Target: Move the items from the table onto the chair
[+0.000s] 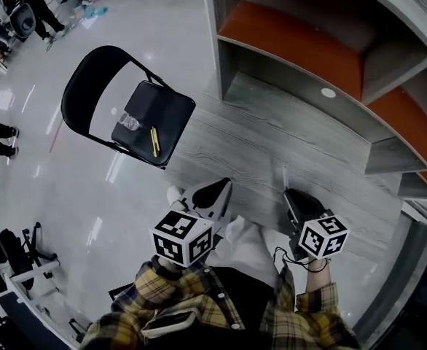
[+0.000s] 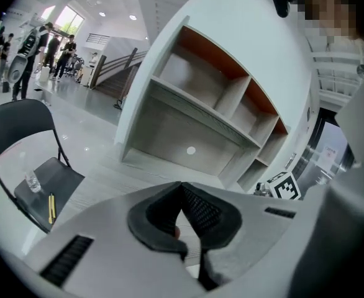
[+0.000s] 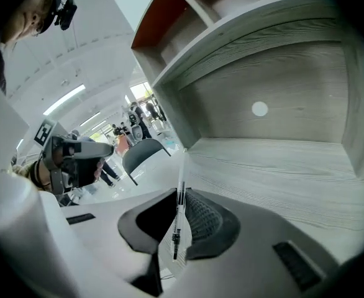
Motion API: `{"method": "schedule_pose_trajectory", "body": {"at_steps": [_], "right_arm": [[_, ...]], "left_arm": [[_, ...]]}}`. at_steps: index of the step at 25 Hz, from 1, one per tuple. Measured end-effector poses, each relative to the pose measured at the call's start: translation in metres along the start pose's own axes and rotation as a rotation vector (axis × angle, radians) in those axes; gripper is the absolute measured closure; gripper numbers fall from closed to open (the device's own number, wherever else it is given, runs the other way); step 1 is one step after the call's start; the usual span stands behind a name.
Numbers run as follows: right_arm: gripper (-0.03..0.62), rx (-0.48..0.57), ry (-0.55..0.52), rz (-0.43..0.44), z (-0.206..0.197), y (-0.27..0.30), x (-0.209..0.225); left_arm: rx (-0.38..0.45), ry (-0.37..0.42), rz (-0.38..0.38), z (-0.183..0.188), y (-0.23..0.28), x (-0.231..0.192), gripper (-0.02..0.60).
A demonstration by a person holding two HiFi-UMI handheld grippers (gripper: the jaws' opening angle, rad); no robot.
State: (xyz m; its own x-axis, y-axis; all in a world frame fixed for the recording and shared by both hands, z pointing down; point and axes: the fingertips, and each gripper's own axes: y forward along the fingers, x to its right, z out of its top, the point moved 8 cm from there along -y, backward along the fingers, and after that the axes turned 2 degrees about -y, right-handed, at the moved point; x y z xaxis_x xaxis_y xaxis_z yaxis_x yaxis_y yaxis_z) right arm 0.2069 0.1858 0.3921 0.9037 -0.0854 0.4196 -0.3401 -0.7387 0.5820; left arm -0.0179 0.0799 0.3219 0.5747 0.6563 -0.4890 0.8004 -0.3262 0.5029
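Note:
A black folding chair (image 1: 166, 108) stands on the floor left of the grey wood table (image 1: 235, 144). On its seat lie a crumpled clear plastic item (image 1: 130, 121) and a yellow pen-like tool (image 1: 154, 141); both also show in the left gripper view, the plastic item (image 2: 32, 181) and the yellow tool (image 2: 50, 207). My right gripper (image 3: 182, 194) is shut on a thin clear stick with dark print (image 3: 181, 185), like a ruler seen edge-on, which points up and forward over the table. My left gripper (image 2: 182, 188) hangs over the table's near edge with its jaws together and nothing between them.
A white shelf unit (image 1: 308, 49) with orange-backed compartments runs along the table's far side. People (image 1: 31, 9) stand far off on the shiny floor. Black equipment stands (image 1: 24, 261) sit at the lower left.

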Motion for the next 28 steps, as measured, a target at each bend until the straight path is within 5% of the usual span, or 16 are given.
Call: {"method": "schedule_pose_trajectory", "body": {"at_steps": [10,20,28], "right_arm": [[0.54,-0.059,-0.039,0.08,0.044,0.162,-0.139],[0.54,-0.113,-0.006,0.197,0.038,0.34,-0.272],[0.54,-0.245,-0.02,0.22,-0.001,0.492,-0.299]], "left_arm": [[-0.001,-0.051,0.077,0.035,-0.082,-0.182,0.578],[0.004,-0.085,0.201,0.033,-0.147,-0.353,0.578],[-0.054,-0.177,0.27,-0.022,-0.146,-0.453,0.578]]}}
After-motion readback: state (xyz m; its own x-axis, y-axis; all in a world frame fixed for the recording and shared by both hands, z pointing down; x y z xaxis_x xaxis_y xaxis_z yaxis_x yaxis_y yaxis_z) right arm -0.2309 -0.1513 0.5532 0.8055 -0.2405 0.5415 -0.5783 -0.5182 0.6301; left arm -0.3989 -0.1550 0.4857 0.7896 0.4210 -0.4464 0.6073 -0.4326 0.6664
